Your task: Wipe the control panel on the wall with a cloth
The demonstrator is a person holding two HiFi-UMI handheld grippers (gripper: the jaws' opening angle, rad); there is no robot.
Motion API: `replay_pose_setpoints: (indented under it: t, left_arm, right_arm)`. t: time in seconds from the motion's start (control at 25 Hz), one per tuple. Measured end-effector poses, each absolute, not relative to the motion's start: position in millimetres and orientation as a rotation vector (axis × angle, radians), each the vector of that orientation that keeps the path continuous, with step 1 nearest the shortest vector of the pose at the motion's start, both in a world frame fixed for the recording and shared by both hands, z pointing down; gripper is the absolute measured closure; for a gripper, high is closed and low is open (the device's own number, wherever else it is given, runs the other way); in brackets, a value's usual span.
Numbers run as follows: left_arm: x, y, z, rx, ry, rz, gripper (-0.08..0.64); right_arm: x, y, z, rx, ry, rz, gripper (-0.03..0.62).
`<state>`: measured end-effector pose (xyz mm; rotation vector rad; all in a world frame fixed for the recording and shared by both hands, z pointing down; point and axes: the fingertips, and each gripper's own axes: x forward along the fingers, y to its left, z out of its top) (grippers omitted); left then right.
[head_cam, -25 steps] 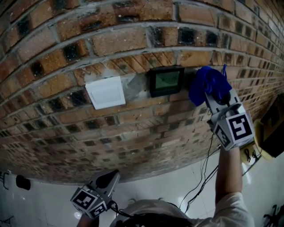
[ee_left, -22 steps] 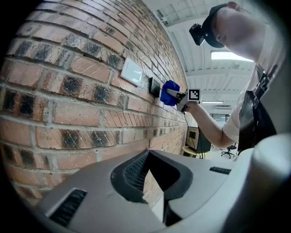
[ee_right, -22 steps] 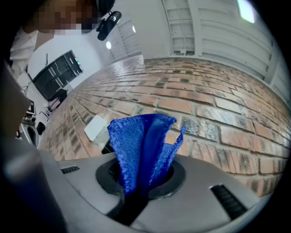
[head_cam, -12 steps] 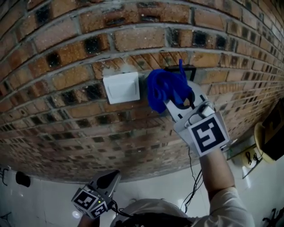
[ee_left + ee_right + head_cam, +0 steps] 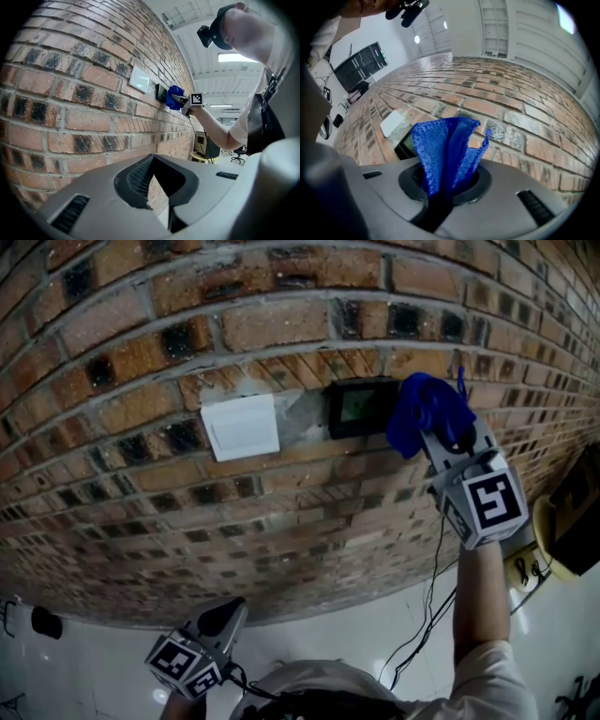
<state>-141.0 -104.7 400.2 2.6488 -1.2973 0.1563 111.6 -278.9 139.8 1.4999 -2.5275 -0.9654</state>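
Right gripper (image 5: 444,439), clenched on blue cloth (image 5: 424,411), has slid right off control panel (image 5: 358,407); bare brick wall (image 5: 530,381) beyond. Left gripper (image 5: 228,609) closed, low.

I find the control panel (image 5: 359,407) open to a pass across its face, with the blue cloth (image 5: 424,411) in the jaws of my right gripper (image 5: 446,430) against its right edge, the white switch plate (image 5: 241,427) near on its left, and bare brick wall (image 5: 281,512) free above and below it.
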Motion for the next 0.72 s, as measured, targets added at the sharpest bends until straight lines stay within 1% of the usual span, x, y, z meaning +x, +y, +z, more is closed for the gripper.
replay_pose_setpoints:
  t: [0.2, 0.36, 0.48, 0.72]
  left_arm:
    - [-132, -106, 399, 2.648, -1.280, 0.161, 0.557]
    - [-132, -106, 400, 2.662, -1.275, 0.167, 0.557]
    - [-137, -104, 401, 2.652, -1.285, 0.162, 0.557]
    - [-153, -100, 402, 2.640, -1.319, 0.163, 0.557]
  right_arm:
    - [155, -306, 154, 1.597, -2.492, -0.845, 0.503]
    - [151, -298, 152, 1.604, -2.507, -0.838, 0.503]
    - [115, -272, 143, 1.520, -2.570, -0.906, 0.503]
    - [12, -237, 148, 1.229, -2.709, -0.957, 0.503]
